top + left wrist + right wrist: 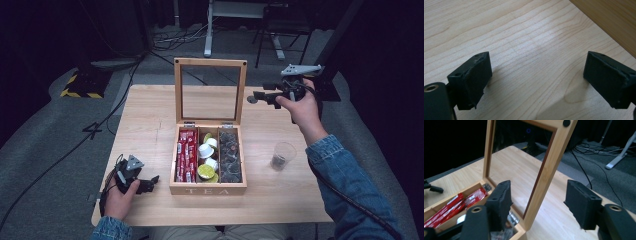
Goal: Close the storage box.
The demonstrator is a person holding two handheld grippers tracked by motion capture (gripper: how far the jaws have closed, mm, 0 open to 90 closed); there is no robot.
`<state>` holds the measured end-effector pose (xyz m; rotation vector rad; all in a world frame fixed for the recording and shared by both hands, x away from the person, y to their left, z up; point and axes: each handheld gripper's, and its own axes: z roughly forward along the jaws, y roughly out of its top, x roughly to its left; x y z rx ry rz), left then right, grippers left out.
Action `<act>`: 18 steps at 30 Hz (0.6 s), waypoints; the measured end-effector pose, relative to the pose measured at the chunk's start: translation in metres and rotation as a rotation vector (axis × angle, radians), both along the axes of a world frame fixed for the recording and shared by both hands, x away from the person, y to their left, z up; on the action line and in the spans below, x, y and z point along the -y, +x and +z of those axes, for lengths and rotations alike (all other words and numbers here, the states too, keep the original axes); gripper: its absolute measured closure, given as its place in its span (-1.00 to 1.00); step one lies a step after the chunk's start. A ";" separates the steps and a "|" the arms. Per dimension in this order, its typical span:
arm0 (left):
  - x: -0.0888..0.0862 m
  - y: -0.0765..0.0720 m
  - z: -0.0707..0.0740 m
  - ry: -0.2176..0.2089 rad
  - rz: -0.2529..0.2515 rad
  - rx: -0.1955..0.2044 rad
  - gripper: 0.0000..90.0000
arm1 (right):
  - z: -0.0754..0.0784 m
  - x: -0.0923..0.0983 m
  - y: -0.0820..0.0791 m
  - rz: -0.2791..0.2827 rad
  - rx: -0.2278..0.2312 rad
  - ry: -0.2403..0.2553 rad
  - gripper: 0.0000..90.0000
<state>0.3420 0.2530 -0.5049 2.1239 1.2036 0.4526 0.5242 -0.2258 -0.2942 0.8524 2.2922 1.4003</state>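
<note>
Your table (150,115) is pale smooth wood, and the wooden tea box (207,189) sits at frame centre with its glass-paned lid (210,62) upright. Your right gripper (260,96), jaws wide and empty, is beside the lid's right edge, so a nudge could slam it. Left gripper (150,182), lower left, wide, empty; a clear cup (283,155) stands right of the box.

A pale wooden surface (150,120) stands at mid-frame on grey carpet (45,135). At the upper left, a yellow-and-black striped base (80,86) sits on the floor, with black cables (75,145) trailing from it along the lower left. At the top centre, a white desk leg (208,35) rises, and loose cables (180,37) lie beside it.
</note>
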 end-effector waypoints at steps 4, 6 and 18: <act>0.000 0.000 0.000 -0.002 -0.001 0.001 -0.81 | 0.004 -0.007 0.013 -0.005 0.005 0.010 -0.03; 0.000 0.000 0.000 -0.002 -0.002 0.000 -0.81 | 0.007 -0.012 0.020 -0.011 0.018 0.007 -0.01; 0.000 0.001 0.000 -0.006 -0.006 -0.002 -0.82 | 0.006 -0.027 0.060 -0.081 -0.002 -0.008 -0.14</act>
